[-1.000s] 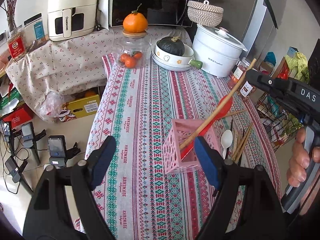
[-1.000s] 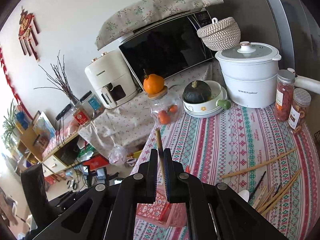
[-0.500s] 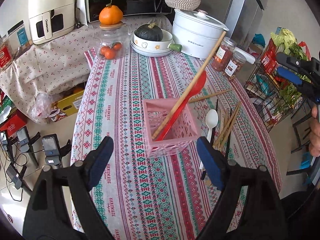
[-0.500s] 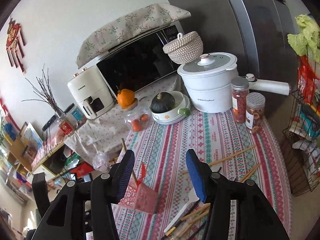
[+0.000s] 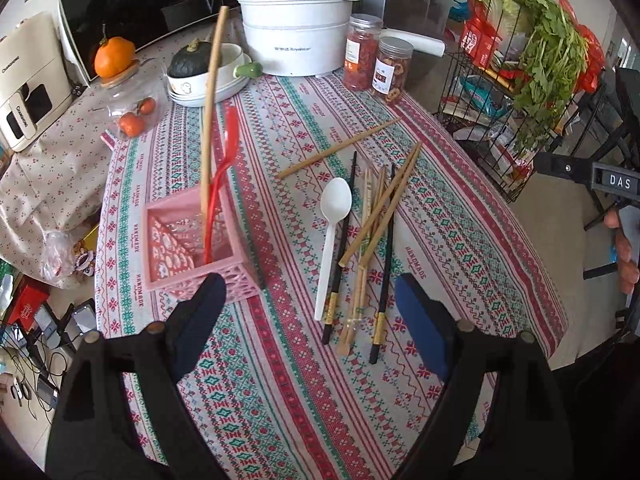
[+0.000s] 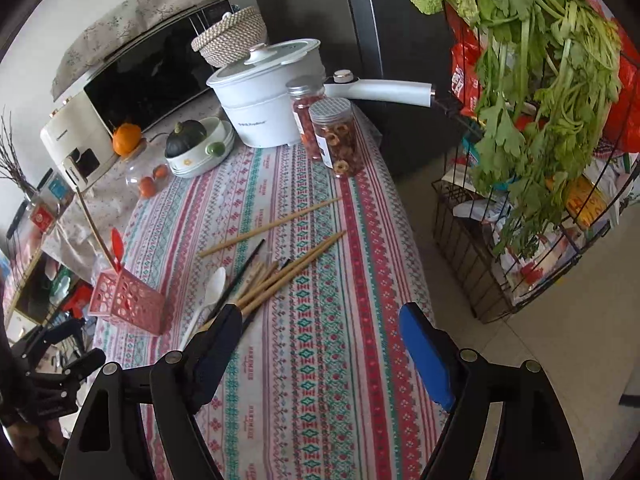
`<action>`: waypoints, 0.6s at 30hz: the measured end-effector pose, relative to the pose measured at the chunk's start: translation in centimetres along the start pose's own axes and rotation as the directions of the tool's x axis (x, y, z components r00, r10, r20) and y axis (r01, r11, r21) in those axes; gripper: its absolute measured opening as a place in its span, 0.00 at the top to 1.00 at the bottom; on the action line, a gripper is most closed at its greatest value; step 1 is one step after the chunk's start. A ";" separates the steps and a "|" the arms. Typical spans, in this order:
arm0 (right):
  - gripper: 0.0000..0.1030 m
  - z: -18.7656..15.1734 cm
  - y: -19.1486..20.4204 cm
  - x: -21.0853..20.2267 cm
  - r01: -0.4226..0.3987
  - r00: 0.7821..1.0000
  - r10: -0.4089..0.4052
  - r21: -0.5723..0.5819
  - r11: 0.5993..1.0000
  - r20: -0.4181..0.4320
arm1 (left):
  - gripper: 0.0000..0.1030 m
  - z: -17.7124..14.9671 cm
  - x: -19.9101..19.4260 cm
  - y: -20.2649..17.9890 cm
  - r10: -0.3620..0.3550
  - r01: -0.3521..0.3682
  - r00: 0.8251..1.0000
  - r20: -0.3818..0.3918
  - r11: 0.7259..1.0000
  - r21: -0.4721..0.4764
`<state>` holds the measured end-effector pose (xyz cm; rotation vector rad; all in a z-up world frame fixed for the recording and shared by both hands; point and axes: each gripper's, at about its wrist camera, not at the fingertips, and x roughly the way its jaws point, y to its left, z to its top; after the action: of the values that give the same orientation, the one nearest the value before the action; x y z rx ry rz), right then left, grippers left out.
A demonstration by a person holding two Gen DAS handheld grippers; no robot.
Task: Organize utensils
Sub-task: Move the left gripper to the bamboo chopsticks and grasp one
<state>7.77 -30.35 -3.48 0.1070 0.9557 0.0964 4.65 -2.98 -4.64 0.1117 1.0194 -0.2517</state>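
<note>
A pink lattice holder (image 5: pixel 192 240) stands on the patterned tablecloth with a long wooden chopstick (image 5: pixel 212 100) and a red spoon (image 5: pixel 224 168) leaning in it. To its right lie a white spoon (image 5: pixel 334 220), a heap of wooden and black chopsticks (image 5: pixel 376 224) and one stray wooden chopstick (image 5: pixel 340 148). My left gripper (image 5: pixel 308 300) hangs open above the near ends of these utensils, holding nothing. My right gripper (image 6: pixel 320 320) hovers over the cloth right of the chopstick heap (image 6: pixel 280 276); its jaws are opening with nothing between them. The holder (image 6: pixel 128 300) stands far to its left.
At the table's back stand a white pot (image 5: pixel 298 32), two snack jars (image 5: pixel 390 68), a bowl with a dark squash (image 5: pixel 200 80) and a glass jar topped by an orange (image 5: pixel 116 56). A wire rack of greens (image 6: pixel 532 160) stands off the table's right edge.
The right gripper opened and let go of the wooden chopstick, which now stands in the pink holder, then swung right. The left gripper shifted right, from the holder to the loose utensils.
</note>
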 end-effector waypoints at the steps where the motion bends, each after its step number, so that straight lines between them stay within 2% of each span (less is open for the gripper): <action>1: 0.20 -0.3 -0.5 0.2 0.011 1.000 -0.011 0.002 1.000 -0.008 | 0.16 0.5 0.5 -0.7 -0.010 0.010 1.000 -0.011 1.000 0.004; 9: 0.20 -1.2 -3.1 1.7 0.065 0.995 -0.066 -0.016 0.998 -0.080 | 0.19 5.3 5.9 -6.0 -0.084 0.089 0.993 -0.082 0.994 0.058; 12: 0.20 -0.5 -3.7 2.6 0.079 0.992 -0.080 -0.022 0.997 -0.099 | 0.40 7.4 8.6 -7.2 -0.096 0.102 0.991 -0.098 0.993 0.064; 14: 0.20 0.1 -4.0 3.3 0.092 0.990 -0.094 -0.026 0.995 -0.103 | 0.71 8.6 10.6 -7.5 -0.113 0.122 0.986 -0.125 0.991 0.062; 16: 0.20 0.5 -4.4 3.9 0.095 0.989 -0.097 -0.020 0.995 -0.113 | 0.85 9.6 12.7 -7.8 -0.133 0.141 0.979 -0.158 0.989 0.040; 18: 0.20 1.0 -4.8 4.4 0.091 0.988 -0.092 -0.009 0.996 -0.125 | 0.87 10.5 14.4 -8.3 -0.157 0.164 0.972 -0.173 0.986 0.025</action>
<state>11.27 -34.53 -7.17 0.0542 1.0845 0.0200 18.34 -15.43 -11.20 0.0877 1.1965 -0.4151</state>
